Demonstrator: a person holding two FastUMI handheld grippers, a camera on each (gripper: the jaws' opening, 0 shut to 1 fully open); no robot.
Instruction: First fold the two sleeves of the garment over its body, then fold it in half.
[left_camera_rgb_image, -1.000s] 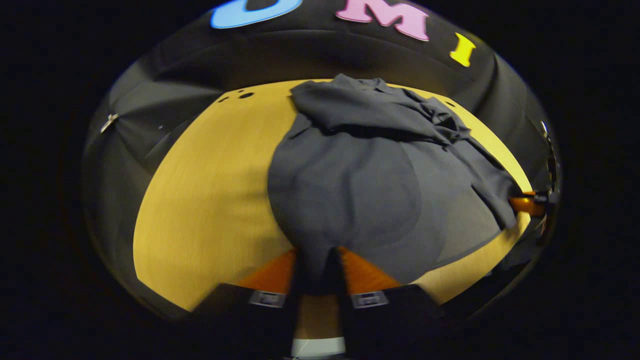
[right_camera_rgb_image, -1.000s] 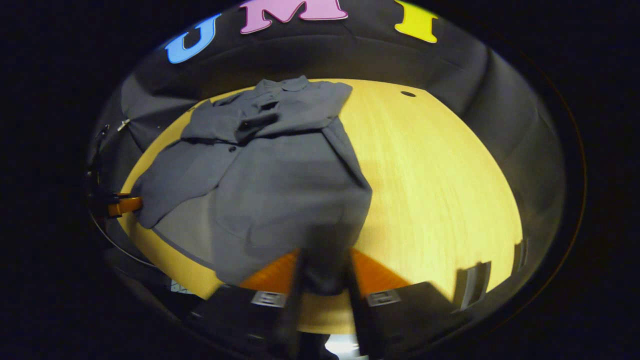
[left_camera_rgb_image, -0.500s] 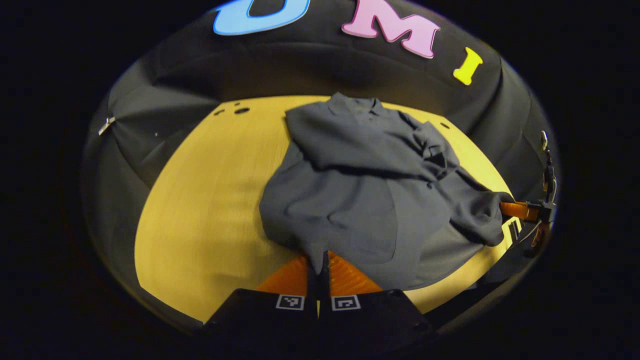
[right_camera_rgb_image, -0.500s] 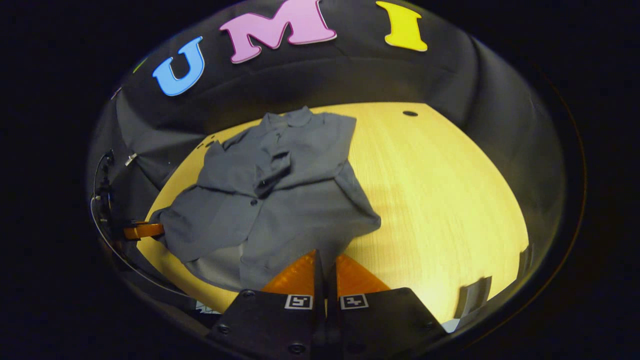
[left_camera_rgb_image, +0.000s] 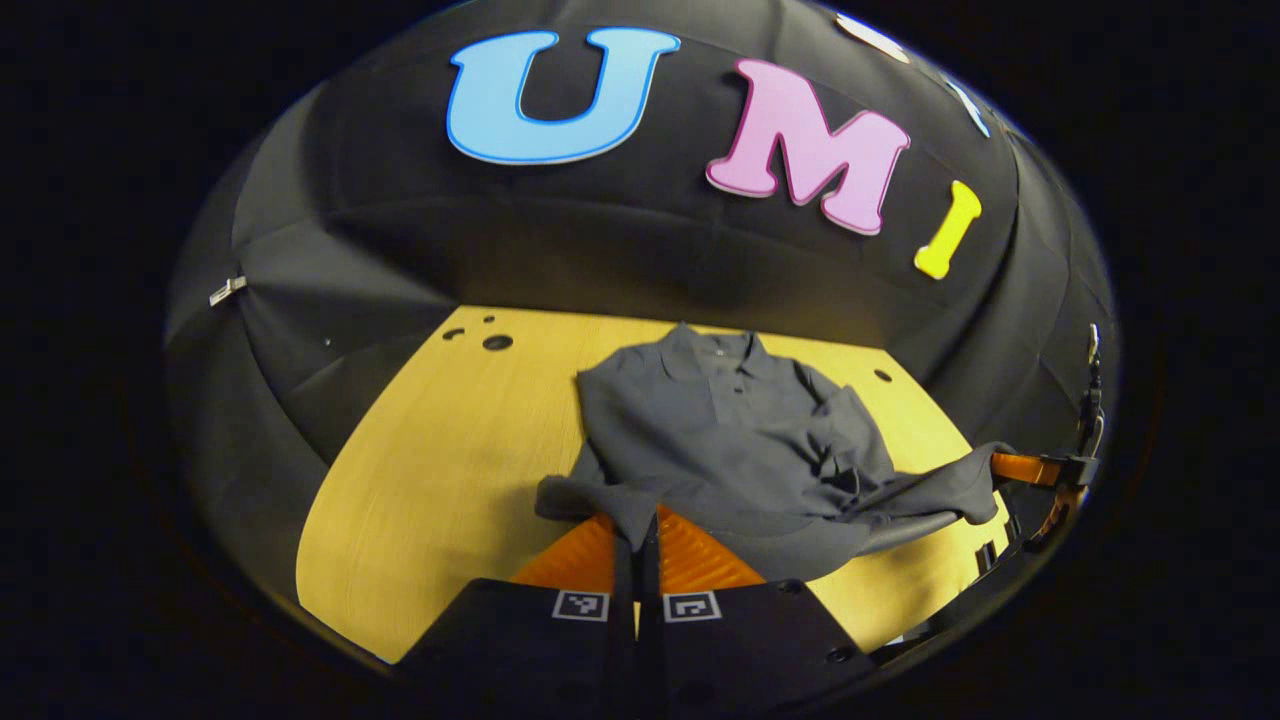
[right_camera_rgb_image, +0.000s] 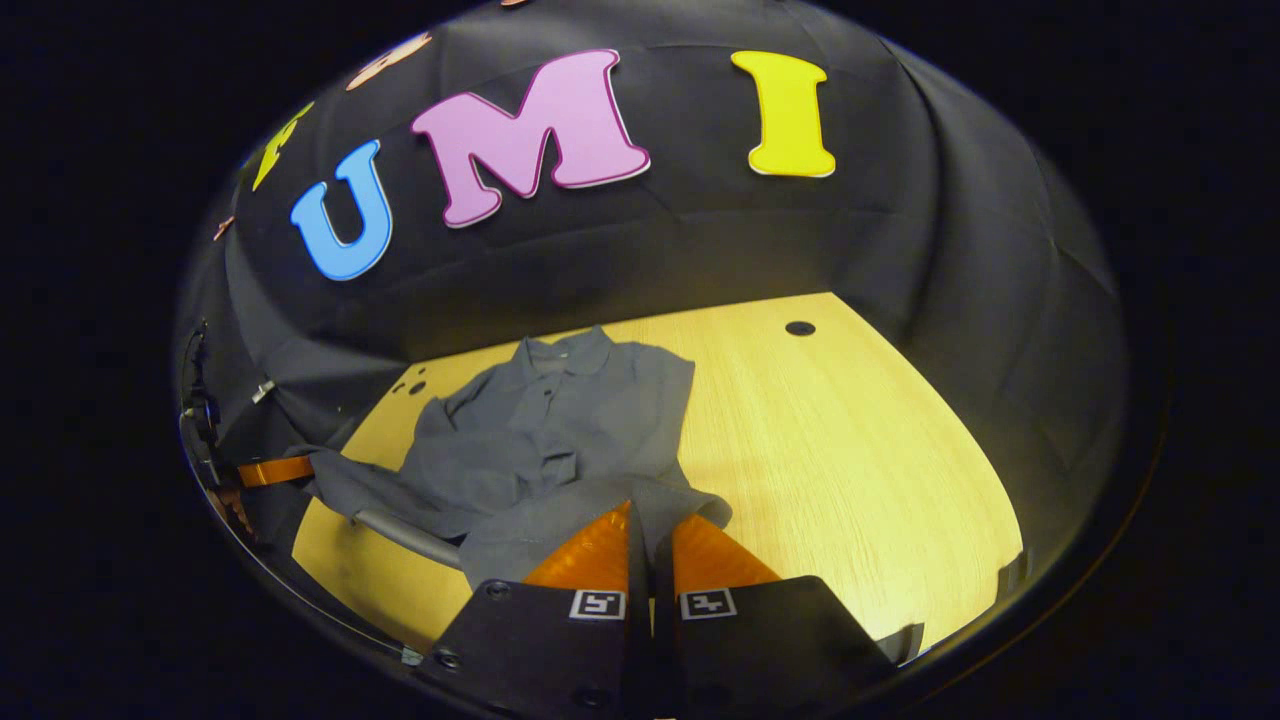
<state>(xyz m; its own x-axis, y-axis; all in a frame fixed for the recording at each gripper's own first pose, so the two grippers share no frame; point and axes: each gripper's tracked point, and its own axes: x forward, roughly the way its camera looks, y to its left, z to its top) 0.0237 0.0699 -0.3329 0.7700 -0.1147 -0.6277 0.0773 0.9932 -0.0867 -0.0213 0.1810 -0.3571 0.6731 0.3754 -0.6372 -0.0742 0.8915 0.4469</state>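
A grey collared shirt (left_camera_rgb_image: 720, 420) lies on the wooden table (left_camera_rgb_image: 440, 460), collar at the far side, both sleeves folded over its body. My left gripper (left_camera_rgb_image: 640, 515) is shut on one corner of the near hem and holds it off the table. In the right gripper view my right gripper (right_camera_rgb_image: 650, 510) is shut on the other hem corner of the shirt (right_camera_rgb_image: 560, 430). The raised hem hangs stretched between the two. The right gripper (left_camera_rgb_image: 1030, 468) shows at the far right of the left gripper view, and the left gripper (right_camera_rgb_image: 275, 470) at the far left of the right gripper view.
The booth's black cloth wall rises behind the table and wraps round both sides. Small round holes (left_camera_rgb_image: 497, 342) (right_camera_rgb_image: 799, 328) sit near the table's far corners. Bare wood (right_camera_rgb_image: 850, 450) spreads to the right of the shirt, and more lies to its left.
Both grippers closed tighter on the hem corners and rose. The near hem has come up off the table, and both views have tilted up towards the wall.
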